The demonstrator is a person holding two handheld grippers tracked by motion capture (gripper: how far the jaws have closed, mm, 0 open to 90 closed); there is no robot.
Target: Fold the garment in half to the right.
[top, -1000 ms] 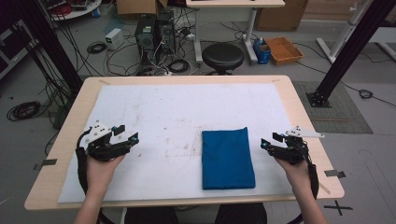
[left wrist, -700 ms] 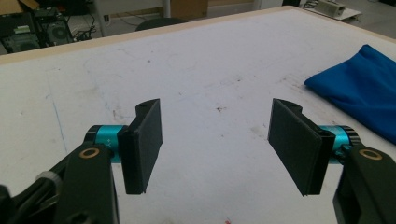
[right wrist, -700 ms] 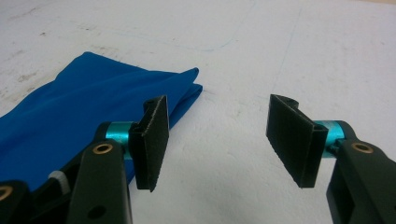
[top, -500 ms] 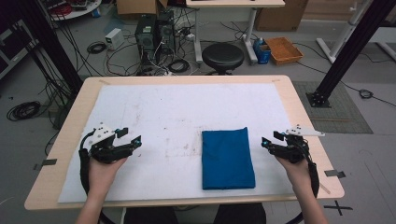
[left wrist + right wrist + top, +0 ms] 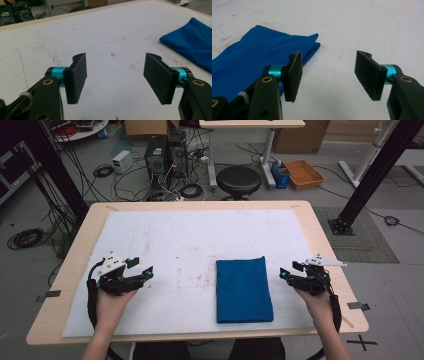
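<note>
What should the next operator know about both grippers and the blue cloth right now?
Left gripper: open, empty, over the white mat well left of the cloth.
Right gripper: open, empty, just right of the cloth, not touching it.
Blue cloth: folded into a neat rectangle, lying flat on the mat between the grippers.
Done: cloth looks folded.
Left: probably a further fold or moving it; neither has begun.

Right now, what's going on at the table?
A person holds a gripper in each hand over a white mat. A folded blue cloth lies flat on the mat between them, nearer the right gripper. The left gripper is farther off to the cloth's other side. Both have their jaws open with nothing between them, and neither touches the cloth.
</note>
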